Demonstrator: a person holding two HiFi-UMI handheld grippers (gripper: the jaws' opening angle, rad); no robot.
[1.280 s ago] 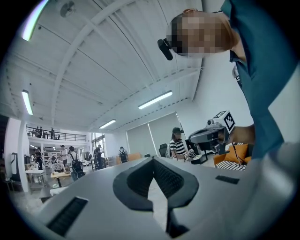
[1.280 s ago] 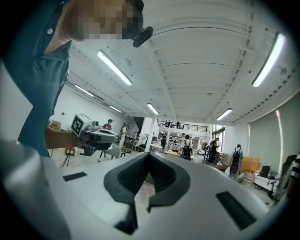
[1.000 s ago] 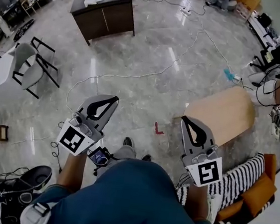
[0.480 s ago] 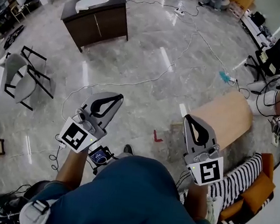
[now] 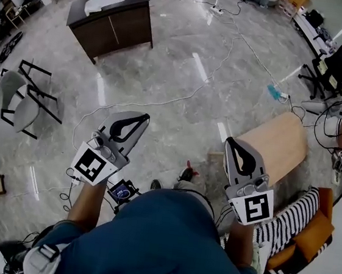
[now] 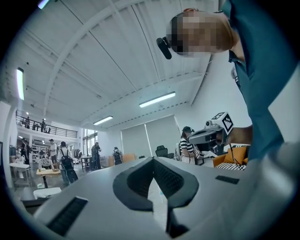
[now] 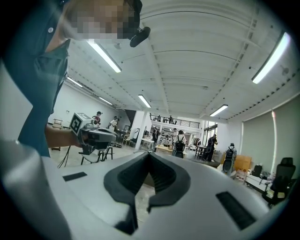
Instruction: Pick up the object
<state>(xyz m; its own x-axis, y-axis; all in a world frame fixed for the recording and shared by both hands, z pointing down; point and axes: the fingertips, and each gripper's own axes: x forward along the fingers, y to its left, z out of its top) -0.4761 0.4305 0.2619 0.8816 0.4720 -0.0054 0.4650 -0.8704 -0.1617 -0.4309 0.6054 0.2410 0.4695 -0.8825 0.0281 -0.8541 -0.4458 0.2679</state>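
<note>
Out over the grey marble floor (image 5: 184, 73) with the left gripper (image 5: 140, 120) held level and clenched tight, jaws pressed together on nothing but air. Same story for the right gripper (image 5: 230, 144): squeezed closed, empty, pointing ahead alongside its partner and well apart from it. Looking steeply down past a blue shirt (image 5: 159, 242) to one shoe (image 5: 185, 174) out in front, so probably mid-stride across the room. Hard to say which thing is meant for picking up, with no candidate anywhere near either pair of jaws. Far ahead and to the left, a dark cabinet (image 5: 113, 25) with something white (image 5: 107, 0) lying on top; nearer on the left, a grey chair (image 5: 19, 94). Off to the right, just beyond the right gripper, a pale wooden counter (image 5: 274, 142), bare on top as far as can be seen. Between the cabinet and the two grippers, only a white cable (image 5: 182, 94) snaking over the floor. Judging by all that, barely begun: no reach, no grasp, no lift. Left to do, by the look of it: find the thing, close the distance, spread one pair of jaws, clamp on and raise it.
</note>
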